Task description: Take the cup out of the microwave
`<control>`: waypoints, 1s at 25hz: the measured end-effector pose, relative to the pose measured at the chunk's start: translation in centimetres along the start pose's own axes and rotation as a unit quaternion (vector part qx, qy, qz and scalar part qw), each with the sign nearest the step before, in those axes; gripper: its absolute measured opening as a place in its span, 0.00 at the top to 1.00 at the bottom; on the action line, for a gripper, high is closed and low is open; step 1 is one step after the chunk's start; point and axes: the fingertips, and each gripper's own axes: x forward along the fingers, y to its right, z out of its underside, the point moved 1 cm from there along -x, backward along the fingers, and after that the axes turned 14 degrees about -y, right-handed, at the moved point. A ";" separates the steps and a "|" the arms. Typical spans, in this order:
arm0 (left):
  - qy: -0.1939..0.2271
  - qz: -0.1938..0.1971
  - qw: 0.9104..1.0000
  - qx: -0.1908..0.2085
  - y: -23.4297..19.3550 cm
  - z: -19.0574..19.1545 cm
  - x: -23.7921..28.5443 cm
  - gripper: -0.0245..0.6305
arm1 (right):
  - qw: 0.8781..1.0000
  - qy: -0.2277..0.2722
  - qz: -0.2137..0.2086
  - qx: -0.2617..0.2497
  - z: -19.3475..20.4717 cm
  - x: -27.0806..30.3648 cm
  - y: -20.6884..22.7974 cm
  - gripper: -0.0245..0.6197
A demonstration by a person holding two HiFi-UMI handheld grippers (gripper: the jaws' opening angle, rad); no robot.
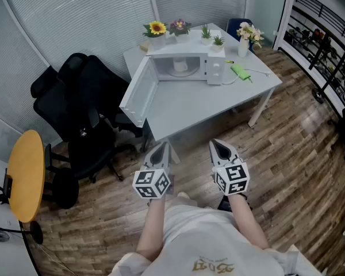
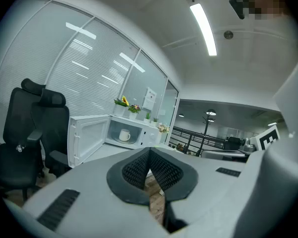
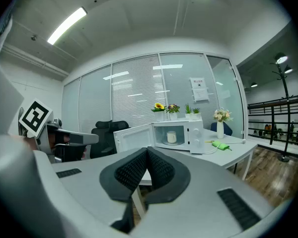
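Note:
A white microwave [image 1: 187,65] stands on the white table [image 1: 190,105] with its door [image 1: 139,94] swung wide open to the left. Inside it, on the turntable, sits a white cup [image 1: 180,66], also visible as the cup [image 2: 124,135] in the left gripper view and the cup [image 3: 172,137] in the right gripper view. My left gripper [image 1: 161,150] and right gripper [image 1: 221,148] hang side by side in front of the table's near edge, well short of the microwave. Both are shut with nothing between their jaws.
Black office chairs [image 1: 83,117] stand left of the table. Small flower pots [image 1: 156,29] sit on the microwave, with a vase of flowers [image 1: 245,39] and a green object [image 1: 241,72] to its right. A round yellow table [image 1: 26,174] is at far left. A black railing [image 1: 325,36] runs along the right.

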 end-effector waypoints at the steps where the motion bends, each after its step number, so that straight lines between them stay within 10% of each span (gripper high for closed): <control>1: 0.001 -0.002 1.000 -0.005 -0.1 0.1 0.0 0.94 | 1.000 -0.001 0.001 -0.001 0.0 -0.1 0.1 0.95; 11: 0.011 -0.023 1.000 -0.001 -0.4 0.1 -0.3 0.93 | 1.000 0.001 0.002 -0.004 0.3 -0.5 -0.2 0.95; 13: 0.017 -0.016 1.000 -0.013 -0.4 0.1 -0.2 0.63 | 0.999 0.028 -0.021 0.018 -0.3 -0.7 -0.4 0.93; 15: 0.021 -0.019 0.999 -0.019 -0.5 0.2 -0.1 0.46 | 0.998 0.033 -0.038 0.029 -0.5 -0.8 -0.6 0.63; 25: 0.028 -0.025 0.999 -0.022 0.9 0.5 -0.2 0.45 | 0.998 0.014 -0.033 0.045 0.6 -1.6 1.0 0.64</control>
